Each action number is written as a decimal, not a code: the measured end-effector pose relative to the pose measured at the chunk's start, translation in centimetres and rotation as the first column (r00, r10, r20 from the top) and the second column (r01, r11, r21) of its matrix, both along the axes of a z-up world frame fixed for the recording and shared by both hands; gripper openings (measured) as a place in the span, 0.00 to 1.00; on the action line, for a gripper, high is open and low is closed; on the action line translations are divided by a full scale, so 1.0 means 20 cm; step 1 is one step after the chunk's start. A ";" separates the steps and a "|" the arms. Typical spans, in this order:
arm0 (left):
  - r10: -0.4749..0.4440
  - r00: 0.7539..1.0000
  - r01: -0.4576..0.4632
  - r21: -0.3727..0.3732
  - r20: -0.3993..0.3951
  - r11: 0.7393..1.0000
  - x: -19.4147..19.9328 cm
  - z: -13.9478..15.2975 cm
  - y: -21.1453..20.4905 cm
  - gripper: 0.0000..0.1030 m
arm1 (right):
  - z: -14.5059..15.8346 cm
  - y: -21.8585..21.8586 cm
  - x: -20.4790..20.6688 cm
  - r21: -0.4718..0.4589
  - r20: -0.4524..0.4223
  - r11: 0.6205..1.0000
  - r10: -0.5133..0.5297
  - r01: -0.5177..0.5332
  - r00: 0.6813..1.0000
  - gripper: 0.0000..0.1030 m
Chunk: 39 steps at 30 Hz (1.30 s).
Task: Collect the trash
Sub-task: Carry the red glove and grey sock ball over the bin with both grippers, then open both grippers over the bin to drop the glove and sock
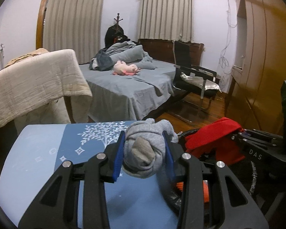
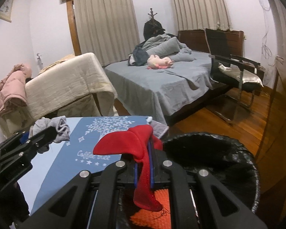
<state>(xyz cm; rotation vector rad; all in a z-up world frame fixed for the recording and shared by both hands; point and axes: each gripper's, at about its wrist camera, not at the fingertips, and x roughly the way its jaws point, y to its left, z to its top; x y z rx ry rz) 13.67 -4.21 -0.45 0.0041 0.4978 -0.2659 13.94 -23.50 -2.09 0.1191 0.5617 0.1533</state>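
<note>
In a bedroom, two handheld grippers hover side by side above a blue table (image 1: 47,152) printed with a white tree. The left gripper (image 1: 145,152) is clamped on a balled grey sock (image 1: 143,152), its blue pads pressing the bundle from both sides over the table's right-hand edge. The right gripper (image 2: 143,164) pinches a red cloth (image 2: 135,145) between nearly closed jaws; the fabric flops over the fingertips and hangs down behind them. Just below and to the right gapes a black-lined bin (image 2: 209,152), with something orange (image 2: 154,215) lying inside, possibly knitted, though the view there is dim. Behind, a bed (image 2: 162,87) with grey sheets carries a pink plush toy (image 2: 160,62); a cream blanket (image 2: 66,80) drapes a rack at left, and a black chair (image 2: 234,64) stands on the wooden floor.
</note>
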 end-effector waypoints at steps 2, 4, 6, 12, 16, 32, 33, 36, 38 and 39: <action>-0.017 1.000 0.017 0.004 0.000 1.000 -0.01 0.00 -0.03 0.35 | -0.01 -0.04 -0.01 -0.001 -0.003 1.000 -0.014 0.014 1.000 0.09; -0.035 0.999 0.035 0.006 0.000 0.999 -0.02 -0.01 -0.08 0.35 | -0.02 -0.08 -0.03 0.000 -0.007 1.000 -0.031 0.031 0.999 0.08; -0.050 0.999 0.050 0.009 -0.001 0.999 -0.03 -0.01 -0.11 0.35 | -0.02 -0.12 -0.05 0.000 -0.008 0.999 -0.047 0.047 0.999 0.08; -0.098 0.995 0.098 0.014 0.000 0.995 -0.03 -0.02 -0.22 0.35 | -0.03 -0.24 -0.09 0.001 -0.011 0.996 -0.090 0.090 0.996 0.08; -0.134 0.991 0.134 0.019 0.000 0.991 -0.03 -0.03 -0.31 0.35 | -0.05 -0.31 -0.11 -0.001 -0.017 0.993 -0.120 0.120 0.993 0.09; -0.232 0.971 0.235 0.043 -0.063 0.971 0.08 -0.21 -0.56 0.35 | -0.22 -0.53 -0.08 -0.020 -0.094 0.980 -0.198 0.197 0.976 0.08; -0.233 0.970 0.237 0.044 -0.067 0.971 0.10 -0.22 -0.57 0.35 | -0.23 -0.53 -0.07 -0.021 -0.099 0.980 -0.200 0.199 0.975 0.08; -0.235 0.969 0.239 0.047 -0.074 0.970 0.13 -0.25 -0.60 0.35 | -0.26 -0.55 -0.05 -0.026 -0.115 0.978 -0.208 0.206 0.971 0.08; -0.237 0.968 0.241 0.049 -0.083 0.969 0.16 -0.27 -0.61 0.35 | -0.29 -0.56 -0.04 -0.026 -0.128 0.977 -0.211 0.210 0.969 0.08; -0.237 0.967 0.242 0.047 -0.088 0.969 0.17 -0.28 -0.62 0.35 | -0.30 -0.57 -0.03 -0.025 -0.136 0.977 -0.214 0.213 0.967 0.08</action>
